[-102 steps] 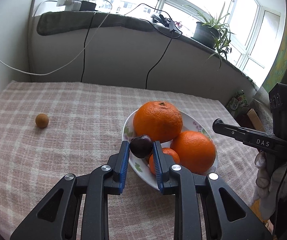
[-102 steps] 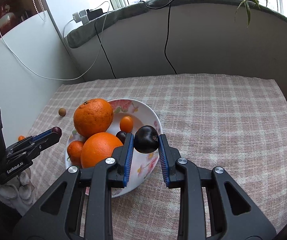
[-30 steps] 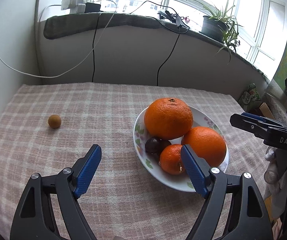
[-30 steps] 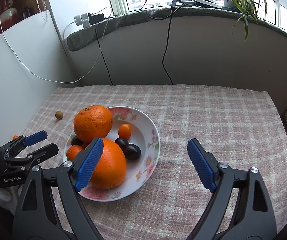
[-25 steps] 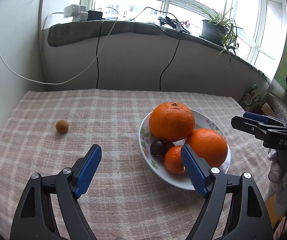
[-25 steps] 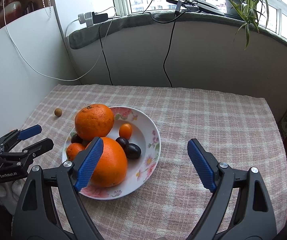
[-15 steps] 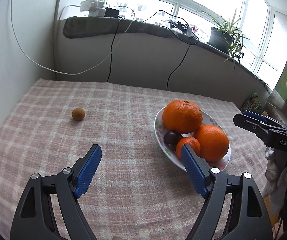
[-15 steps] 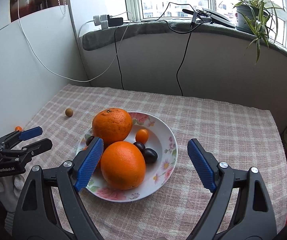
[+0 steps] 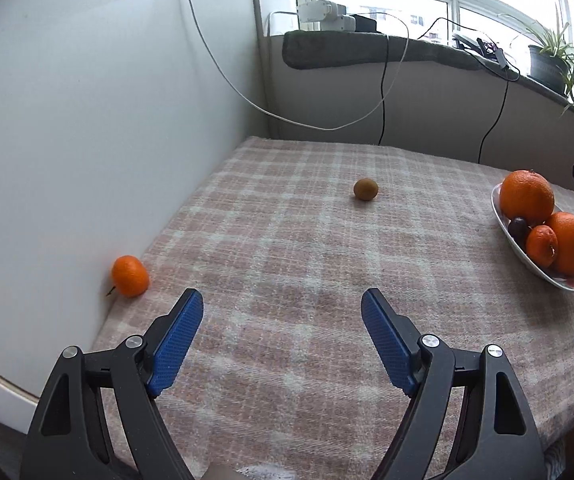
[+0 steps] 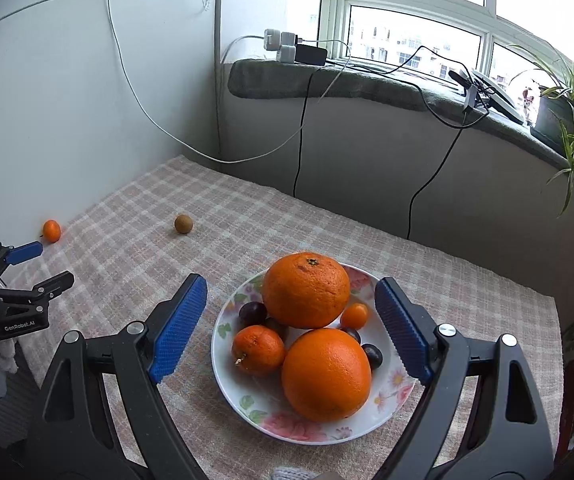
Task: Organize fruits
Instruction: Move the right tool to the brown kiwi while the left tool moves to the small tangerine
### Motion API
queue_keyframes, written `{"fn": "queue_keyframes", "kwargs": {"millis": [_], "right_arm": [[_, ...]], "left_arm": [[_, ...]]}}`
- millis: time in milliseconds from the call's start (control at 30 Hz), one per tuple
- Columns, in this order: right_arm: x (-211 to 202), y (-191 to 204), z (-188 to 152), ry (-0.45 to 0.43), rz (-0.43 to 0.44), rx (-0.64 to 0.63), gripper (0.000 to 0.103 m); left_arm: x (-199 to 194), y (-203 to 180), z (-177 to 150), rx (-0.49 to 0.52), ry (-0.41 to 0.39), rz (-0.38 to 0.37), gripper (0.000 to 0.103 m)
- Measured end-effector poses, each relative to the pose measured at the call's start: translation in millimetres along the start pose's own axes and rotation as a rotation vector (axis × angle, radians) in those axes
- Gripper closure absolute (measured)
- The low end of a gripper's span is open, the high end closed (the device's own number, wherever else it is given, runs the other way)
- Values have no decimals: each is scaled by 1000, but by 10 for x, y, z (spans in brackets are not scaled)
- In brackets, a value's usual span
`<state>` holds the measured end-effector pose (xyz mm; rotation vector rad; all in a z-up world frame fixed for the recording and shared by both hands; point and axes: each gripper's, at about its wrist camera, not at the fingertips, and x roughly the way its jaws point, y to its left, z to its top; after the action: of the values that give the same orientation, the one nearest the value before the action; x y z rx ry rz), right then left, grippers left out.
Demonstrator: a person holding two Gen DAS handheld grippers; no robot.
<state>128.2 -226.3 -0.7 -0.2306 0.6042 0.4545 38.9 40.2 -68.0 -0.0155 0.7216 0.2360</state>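
A flowered white plate (image 10: 223,346) holds two large oranges (image 10: 306,290), a mandarin (image 10: 258,350), a kumquat (image 10: 354,316) and dark plums (image 10: 252,312). My right gripper (image 10: 290,282) hangs open above and just in front of this plate, holding nothing. In the left wrist view the plate (image 9: 567,280) lies at the far right. A loose mandarin (image 9: 129,276) rests against the wall, and a small brown fruit (image 9: 365,189) lies mid-table. My left gripper (image 9: 280,294) is open and empty, just right of the loose mandarin. The right wrist view shows the left gripper (image 10: 43,266) at the left edge.
A checked pink cloth (image 9: 287,240) covers the table, with a white wall (image 9: 87,140) along its left side. Cables (image 10: 299,140) hang from the sill behind, where power adapters (image 10: 283,46) and a potted plant (image 10: 559,120) stand. The table's near edge drops off at lower left (image 9: 99,332).
Both grippers let go of dark plums, which now lie in the plate. The left gripper has swung left, bringing the loose mandarin into view. The right gripper shifted, centring the plate between its fingers.
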Motion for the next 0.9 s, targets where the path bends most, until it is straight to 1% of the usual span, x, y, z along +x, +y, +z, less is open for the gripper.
{"fn": "queue_keyframes", "kwargs": {"millis": [33, 133, 167, 267, 367, 500, 633, 667, 733, 800, 833, 867, 900], "right_arm": [[20, 36, 27, 3, 4, -4, 15], [106, 158, 99, 17, 28, -27, 15], [135, 198, 120, 19, 39, -35, 15], [238, 326, 190, 33, 85, -57, 15], [346, 458, 270, 45, 127, -73, 15], [521, 612, 401, 68, 185, -94, 15], [758, 753, 523, 109, 235, -90, 15], [820, 784, 548, 120, 247, -85, 16], [955, 841, 594, 153, 266, -69, 25], [1096, 890, 633, 195, 291, -47, 27], [1157, 907, 648, 215, 303, -37, 28], [1217, 926, 661, 235, 311, -30, 29], [1277, 944, 679, 253, 316, -25, 33]], "left_arm": [[-5, 65, -26, -16, 2, 15, 21], [-27, 201, -90, -42, 3, 29, 22], [-50, 240, -116, -53, -1, 35, 25], [-53, 352, -141, -95, 8, 26, 26], [-71, 518, -165, -170, -6, 35, 26], [2, 704, -167, -245, 18, 33, 26], [71, 816, -157, -285, 25, 56, 26], [91, 837, -155, -293, 31, 55, 26], [140, 885, -160, -313, 49, 58, 26], [193, 935, -175, -342, 55, 66, 27], [206, 960, -182, -360, 53, 68, 31], [233, 988, -177, -379, 57, 68, 40], [255, 1013, -178, -399, 57, 65, 43]]}}
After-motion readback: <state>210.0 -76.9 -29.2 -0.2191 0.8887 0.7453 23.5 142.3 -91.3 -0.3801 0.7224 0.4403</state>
